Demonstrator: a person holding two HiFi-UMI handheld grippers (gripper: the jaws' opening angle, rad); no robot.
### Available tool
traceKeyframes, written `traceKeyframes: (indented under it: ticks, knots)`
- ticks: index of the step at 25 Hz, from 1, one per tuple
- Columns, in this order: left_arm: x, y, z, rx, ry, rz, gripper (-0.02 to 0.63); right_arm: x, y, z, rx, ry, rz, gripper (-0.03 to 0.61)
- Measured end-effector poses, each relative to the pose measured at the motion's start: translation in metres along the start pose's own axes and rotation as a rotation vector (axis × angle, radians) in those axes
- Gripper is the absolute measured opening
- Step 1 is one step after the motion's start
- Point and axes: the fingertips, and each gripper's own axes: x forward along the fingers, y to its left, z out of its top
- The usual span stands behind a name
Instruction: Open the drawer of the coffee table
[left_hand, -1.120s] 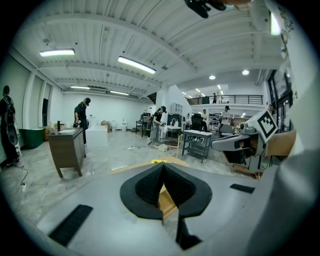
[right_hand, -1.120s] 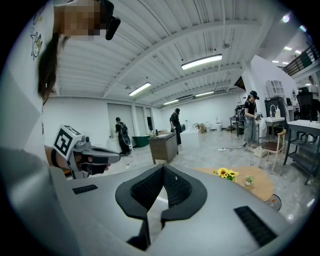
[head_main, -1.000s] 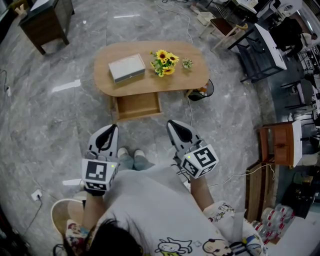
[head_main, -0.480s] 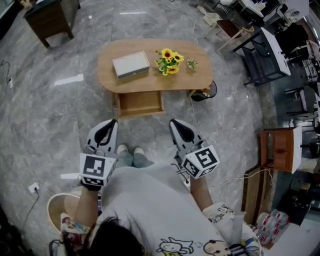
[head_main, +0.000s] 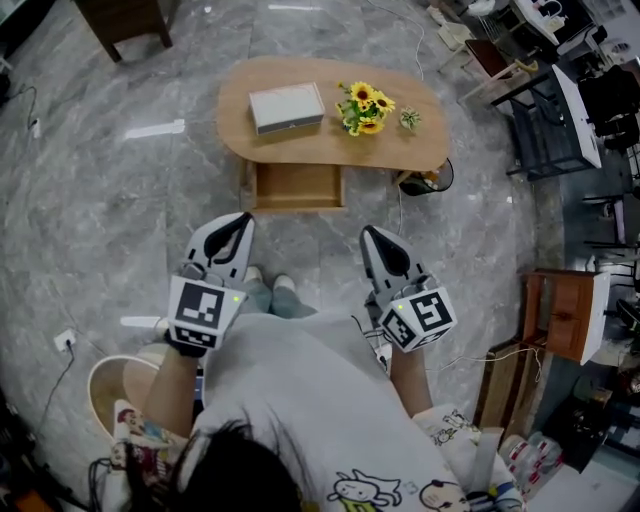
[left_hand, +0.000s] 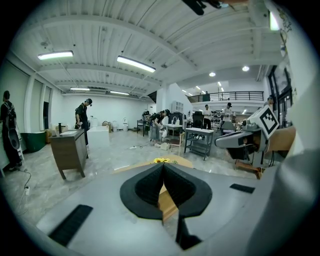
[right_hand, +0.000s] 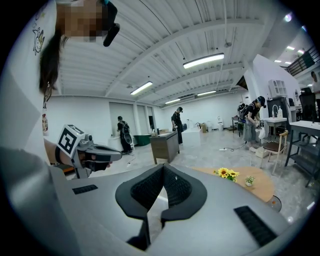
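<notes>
Our left gripper (left_hand: 163, 167) has its jaws pressed together with nothing between them, and the right gripper (right_hand: 163, 167) is the same: pads meeting, empty. We hold both level-ish in front of us, short of the coffee table (head_main: 330, 150) and touching nothing.

The drawer (head_main: 297, 187) sits under the table's near long edge, below the end that carries the box (head_main: 286, 107). It looks pulled out towards us, its wooden inside showing. From the left gripper (head_main: 240, 222) it lies just ahead and a little to the right. From the right gripper (head_main: 372, 235) it lies ahead and further off to the left. So the left hand is the nearer one, close to the drawer's near left corner. In the left gripper view, wood shows in the gap under the closed jaws and the sunflowers (left_hand: 161, 160) sit right above the tips, so that gripper points at the table.

The drawer's long axis runs along the table's long side, across our line of sight. Its front panel faces us, and it slides out at right angles to that side, straight towards our feet. We judge the opening mostly done; any further pull would come directly back from the table.
</notes>
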Motion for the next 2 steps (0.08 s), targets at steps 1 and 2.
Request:
traceKeyframes:
  ticks: [1,2]
  knots:
    - [0.0013,-0.0001,0.0006,0.004,-0.001,-0.002,0.005,-0.0001,-0.0010,0.0004,-0.002,-0.002,-0.001,-0.002]
    - [0.0027,-0.0003,0.0012,0.008,-0.001,-0.003,0.005,-0.0002,-0.0022,0.0009,-0.004,-0.004,-0.002,-0.002]
